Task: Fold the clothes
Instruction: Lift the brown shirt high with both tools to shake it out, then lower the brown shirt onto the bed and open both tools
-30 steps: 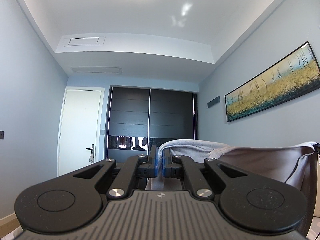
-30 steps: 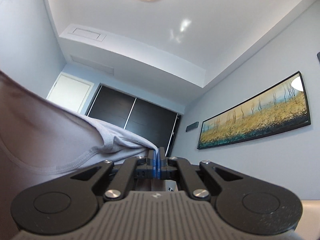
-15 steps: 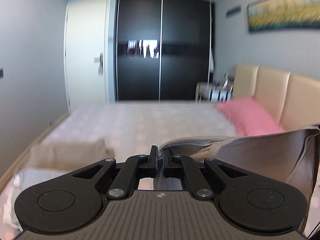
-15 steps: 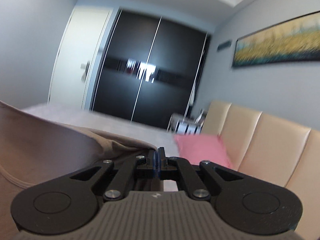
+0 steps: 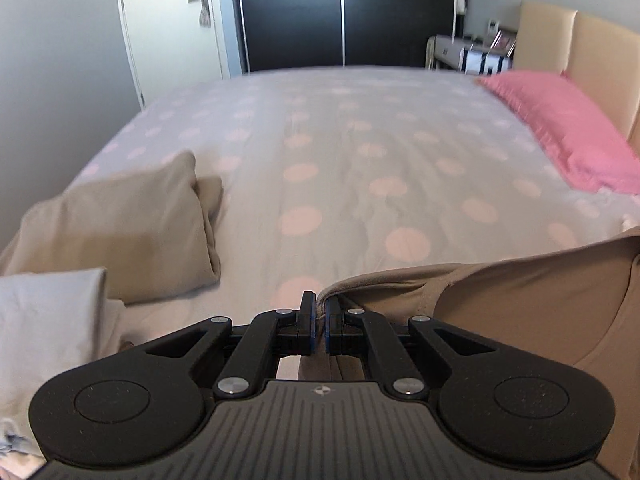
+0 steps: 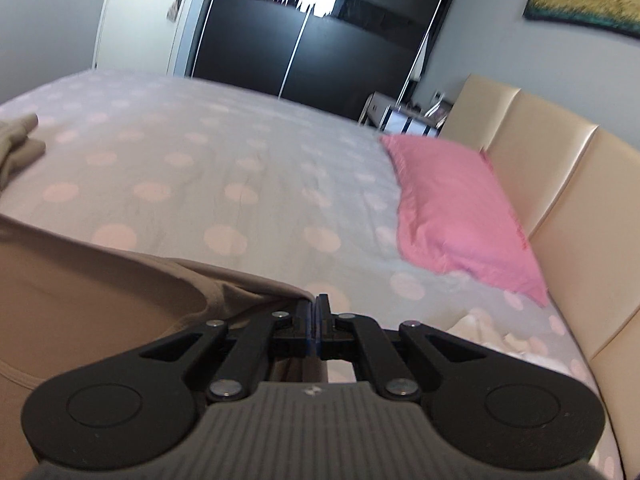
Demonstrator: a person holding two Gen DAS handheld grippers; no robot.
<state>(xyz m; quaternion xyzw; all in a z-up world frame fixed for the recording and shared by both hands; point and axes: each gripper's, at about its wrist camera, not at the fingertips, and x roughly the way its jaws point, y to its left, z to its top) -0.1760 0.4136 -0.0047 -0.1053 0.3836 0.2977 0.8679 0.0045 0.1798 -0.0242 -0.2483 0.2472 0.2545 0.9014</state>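
Soft beige garment point(image 5: 520, 320) pinched by left gripper point(image 5: 319, 314), right gripper point(image 6: 316, 320)

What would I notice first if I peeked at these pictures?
Probably the bright pink pillow against the cream headboard, on the big dotted bedspread. Up close, the left gripper and right gripper each pinch the tan shirt stretched between them.

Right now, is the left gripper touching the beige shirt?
Touching. Left wrist view: the left gripper is shut, with the beige shirt edge pinched between its fingers.
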